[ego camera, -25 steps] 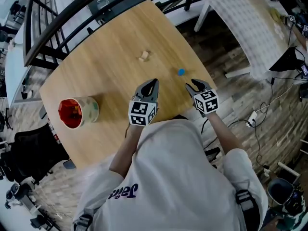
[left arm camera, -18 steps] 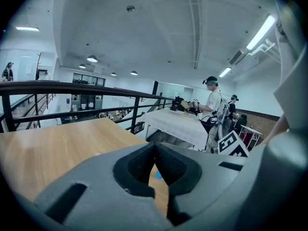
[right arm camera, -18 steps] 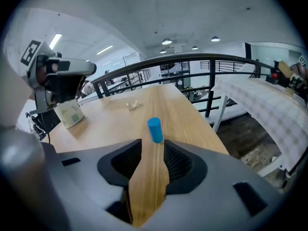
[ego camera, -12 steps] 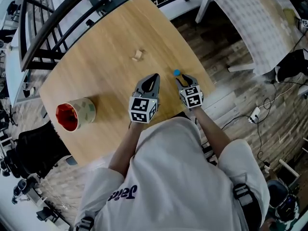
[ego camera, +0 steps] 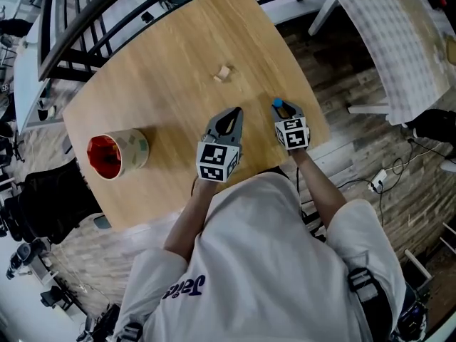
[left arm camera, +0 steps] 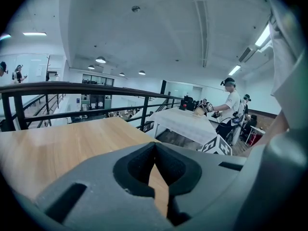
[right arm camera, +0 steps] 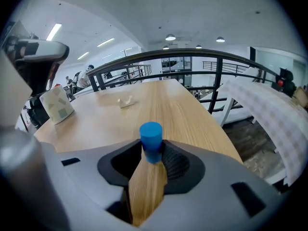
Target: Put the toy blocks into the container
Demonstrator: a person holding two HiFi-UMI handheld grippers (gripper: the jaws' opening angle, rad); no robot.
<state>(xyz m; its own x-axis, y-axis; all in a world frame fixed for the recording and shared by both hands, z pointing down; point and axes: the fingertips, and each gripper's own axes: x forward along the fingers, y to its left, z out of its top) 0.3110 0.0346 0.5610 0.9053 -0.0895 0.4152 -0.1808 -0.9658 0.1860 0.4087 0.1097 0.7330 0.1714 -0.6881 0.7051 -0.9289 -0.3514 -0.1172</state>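
From the head view, the right gripper (ego camera: 283, 110) slants down over the blue cylinder block (ego camera: 277, 103) near the table's (ego camera: 164, 55) edge, apparently to grasp it. The cup (ego camera: 117, 155) lies on its side well apart, and a pale wooden block (ego camera: 224, 73) sits farther off. In the left gripper view, the left gripper (left arm camera: 154, 146) idles with its jaws together and nothing in them. Only the right gripper view shows that gripper's jaws apart, straddling the upright cylinder and seemingly not yet squeezing.

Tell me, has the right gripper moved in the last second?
Yes. The right gripper has come forward over the table to the blue block: before it sat short of the block, now the block stands between its jaws.
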